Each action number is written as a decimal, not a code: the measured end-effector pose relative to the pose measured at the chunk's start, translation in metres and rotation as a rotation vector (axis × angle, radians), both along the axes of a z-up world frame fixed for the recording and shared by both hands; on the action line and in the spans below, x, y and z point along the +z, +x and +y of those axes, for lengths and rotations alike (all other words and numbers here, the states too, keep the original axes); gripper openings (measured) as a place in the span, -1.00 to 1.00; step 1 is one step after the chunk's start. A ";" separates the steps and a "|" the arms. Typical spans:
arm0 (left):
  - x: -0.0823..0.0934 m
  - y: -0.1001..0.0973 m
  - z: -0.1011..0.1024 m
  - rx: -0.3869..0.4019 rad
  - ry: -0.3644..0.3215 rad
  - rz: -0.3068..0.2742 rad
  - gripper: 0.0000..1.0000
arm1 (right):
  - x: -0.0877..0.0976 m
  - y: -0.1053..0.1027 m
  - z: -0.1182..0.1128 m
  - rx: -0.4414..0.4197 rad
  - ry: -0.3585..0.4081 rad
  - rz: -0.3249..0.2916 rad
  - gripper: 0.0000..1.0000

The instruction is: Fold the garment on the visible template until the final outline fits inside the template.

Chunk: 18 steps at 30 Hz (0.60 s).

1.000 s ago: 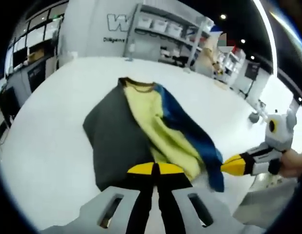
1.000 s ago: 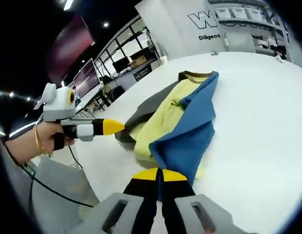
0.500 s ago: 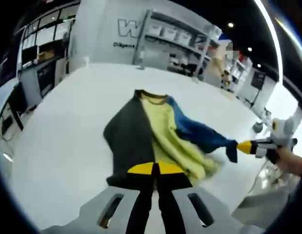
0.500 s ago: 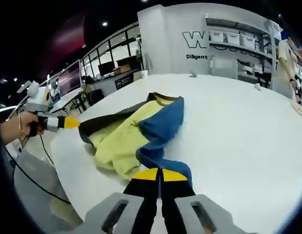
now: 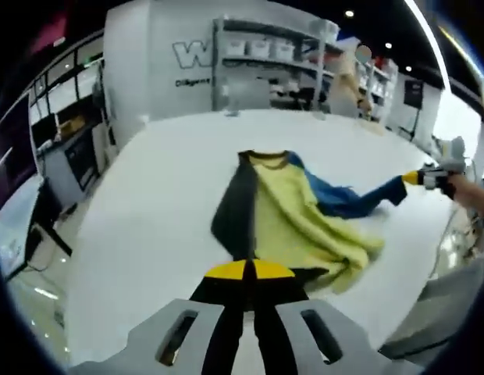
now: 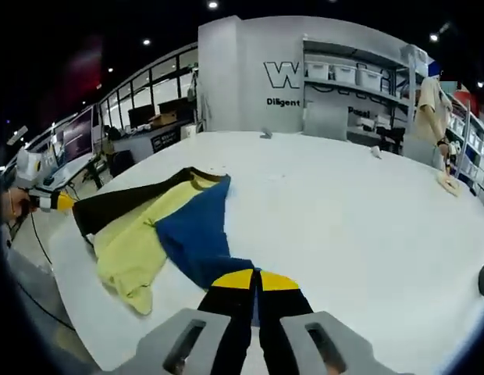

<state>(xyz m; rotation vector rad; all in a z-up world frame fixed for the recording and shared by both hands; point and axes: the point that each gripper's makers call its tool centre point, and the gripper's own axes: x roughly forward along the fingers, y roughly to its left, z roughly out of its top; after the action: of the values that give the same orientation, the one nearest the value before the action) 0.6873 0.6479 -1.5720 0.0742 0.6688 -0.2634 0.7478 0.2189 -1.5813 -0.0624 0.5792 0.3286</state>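
Observation:
A garment with dark grey, yellow and blue panels (image 5: 293, 215) lies spread on the white table (image 5: 148, 195), collar towards the far side. My left gripper (image 5: 246, 271) is shut on the near edge of the dark grey panel (image 5: 234, 209). In the right gripper view the garment (image 6: 137, 238) lies to the left, and my right gripper (image 6: 256, 280) is shut on the end of the blue panel (image 6: 193, 234). The right gripper (image 5: 428, 178) enters the left gripper view from the right, holding the stretched blue panel (image 5: 347, 199). At the far left of the right gripper view, the left gripper (image 6: 40, 201) holds the dark panel (image 6: 117, 205).
The table (image 6: 343, 219) is wide and round-edged, with its rim close to both grippers. Behind it stand a lettered wall and shelving with bins (image 6: 343, 78). A person (image 6: 431, 105) stands at the back right. Desks with monitors (image 6: 78, 137) line the left side.
The two grippers have drawn apart, each keeping its hold. The blue panel has been pulled off the yellow one and the dark panel the other way, so the garment lies spread wider.

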 end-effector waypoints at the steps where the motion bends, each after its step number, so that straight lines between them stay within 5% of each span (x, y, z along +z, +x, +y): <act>1: 0.002 0.003 0.010 0.010 0.024 -0.006 -1.00 | 0.002 0.006 -0.003 0.004 -0.011 -0.008 -1.00; 8: 0.017 0.029 0.060 0.038 0.102 -0.047 -1.00 | 0.024 0.042 -0.039 -0.047 -0.025 -0.049 -1.00; 11: 0.028 0.046 0.084 -0.016 0.239 -0.054 -1.00 | 0.029 0.055 -0.064 -0.081 -0.048 -0.051 -1.00; 18: 0.033 0.086 0.117 -0.015 0.300 -0.053 -1.00 | 0.038 0.082 -0.101 -0.108 -0.098 -0.046 -1.00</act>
<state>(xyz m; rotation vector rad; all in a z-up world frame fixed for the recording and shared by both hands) 0.7733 0.7654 -1.5389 0.3721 0.6515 -0.1730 0.8297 0.1180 -1.5430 -0.1326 0.5506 0.1927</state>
